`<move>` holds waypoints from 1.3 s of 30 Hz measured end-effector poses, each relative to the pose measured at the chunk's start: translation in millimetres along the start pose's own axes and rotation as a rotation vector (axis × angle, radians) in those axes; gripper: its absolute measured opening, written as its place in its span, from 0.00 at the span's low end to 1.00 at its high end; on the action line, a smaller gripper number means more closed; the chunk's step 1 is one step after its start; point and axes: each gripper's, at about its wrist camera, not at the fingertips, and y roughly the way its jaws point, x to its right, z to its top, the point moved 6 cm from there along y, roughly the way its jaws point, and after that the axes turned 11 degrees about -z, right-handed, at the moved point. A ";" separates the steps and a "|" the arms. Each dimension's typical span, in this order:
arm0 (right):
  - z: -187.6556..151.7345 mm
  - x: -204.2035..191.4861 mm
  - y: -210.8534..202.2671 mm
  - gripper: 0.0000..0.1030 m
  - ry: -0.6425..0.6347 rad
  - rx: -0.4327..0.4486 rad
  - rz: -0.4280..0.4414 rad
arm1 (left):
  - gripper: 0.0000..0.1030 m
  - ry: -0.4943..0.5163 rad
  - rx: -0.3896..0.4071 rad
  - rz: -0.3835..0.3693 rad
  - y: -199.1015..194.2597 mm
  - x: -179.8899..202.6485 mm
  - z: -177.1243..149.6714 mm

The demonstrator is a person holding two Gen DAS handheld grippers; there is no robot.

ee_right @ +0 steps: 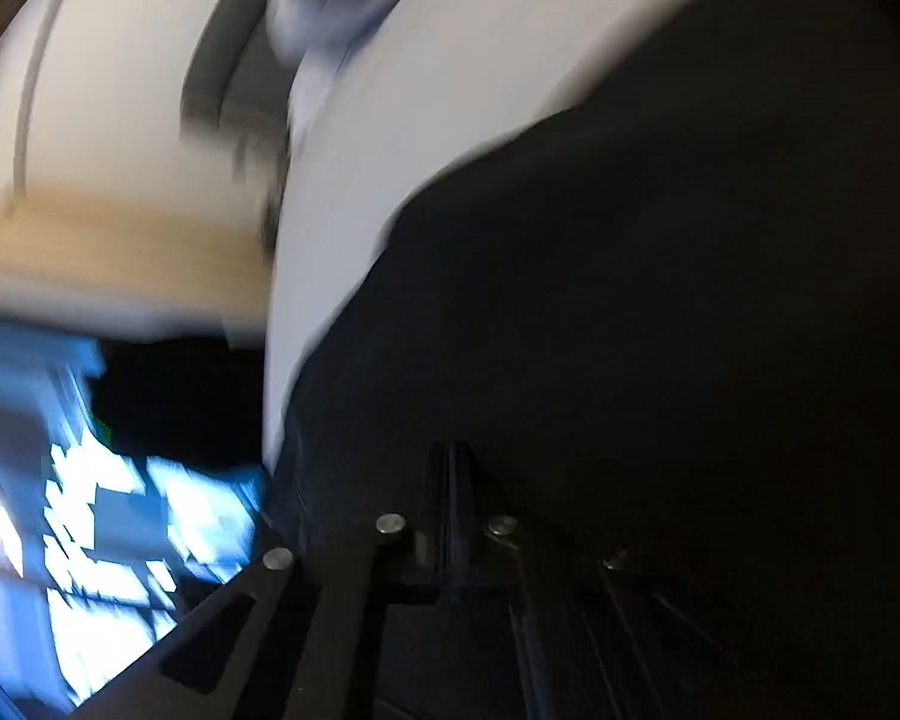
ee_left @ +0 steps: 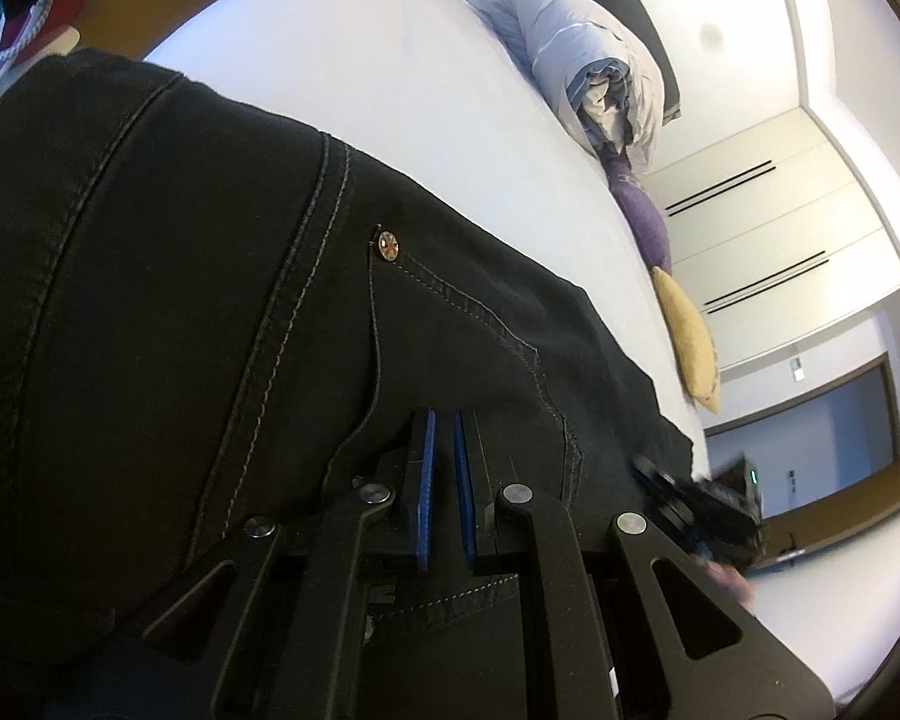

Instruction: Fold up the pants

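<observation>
Black denim pants [ee_left: 210,300] lie on the white bed [ee_left: 390,90], pocket seam and copper rivet [ee_left: 387,244] facing up. My left gripper [ee_left: 444,417] sits on the waist area, its blue pads nearly together with a dark fold of the pants pinched between them. In the left wrist view my right gripper [ee_left: 708,498] shows as a blur at the pants' right edge. The right wrist view is smeared by motion: my right gripper [ee_right: 450,450] has its jaws pressed together over the black pants [ee_right: 630,300]. No cloth shows between them.
A rolled pale duvet [ee_left: 582,60], a purple cushion [ee_left: 642,210] and a yellow cushion [ee_left: 690,348] line the bed's far side. White wardrobe doors [ee_left: 780,228] stand behind. Shoes and clothes [ee_left: 12,42] lie on the floor at top left. Bare sheet [ee_right: 450,90] stretches beyond the pants.
</observation>
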 end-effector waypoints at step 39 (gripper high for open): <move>77.2 123.2 -146.7 0.06 0.404 0.379 -0.184 | 0.08 0.102 -0.111 0.068 26.5 57.9 -20.5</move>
